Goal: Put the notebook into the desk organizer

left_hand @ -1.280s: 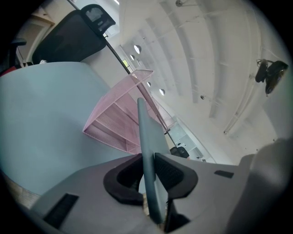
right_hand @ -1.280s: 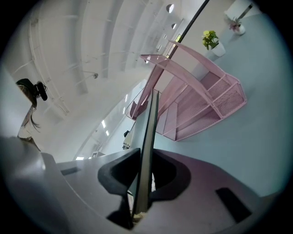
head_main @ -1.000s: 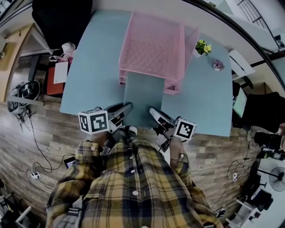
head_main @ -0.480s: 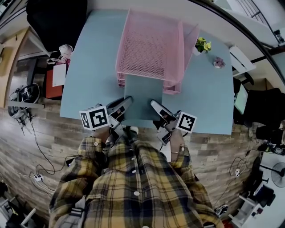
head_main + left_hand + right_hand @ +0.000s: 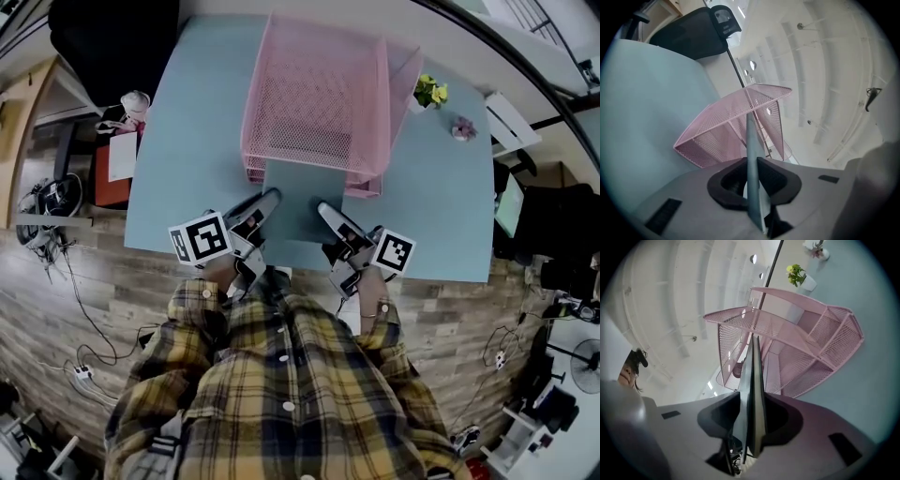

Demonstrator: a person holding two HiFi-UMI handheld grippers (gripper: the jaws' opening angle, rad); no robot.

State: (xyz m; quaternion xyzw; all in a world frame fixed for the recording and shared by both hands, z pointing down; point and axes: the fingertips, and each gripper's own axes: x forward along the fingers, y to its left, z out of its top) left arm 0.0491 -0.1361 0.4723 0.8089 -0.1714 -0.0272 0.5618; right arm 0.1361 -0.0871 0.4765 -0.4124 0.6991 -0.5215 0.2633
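The left tool (image 5: 266, 198) pinches the notebook (image 5: 300, 202) by its left edge, and its jaws have just been closing. The right tool (image 5: 324, 208) grips the right edge, and its jaws have just been opening. The notebook's far end is hidden inside the pink desk organizer (image 5: 314, 94) on the tabletop (image 5: 183, 141).

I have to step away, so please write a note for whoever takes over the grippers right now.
Left gripper: shut on the notebook at its near edge; jaws have just been closing.
Right gripper: pads on the same edge, notebook between them; jaws have just been opening.
Notebook: level, far end under the top tray of the pink organizer.
Done: partly in.
Left: slide it fully in, let go.
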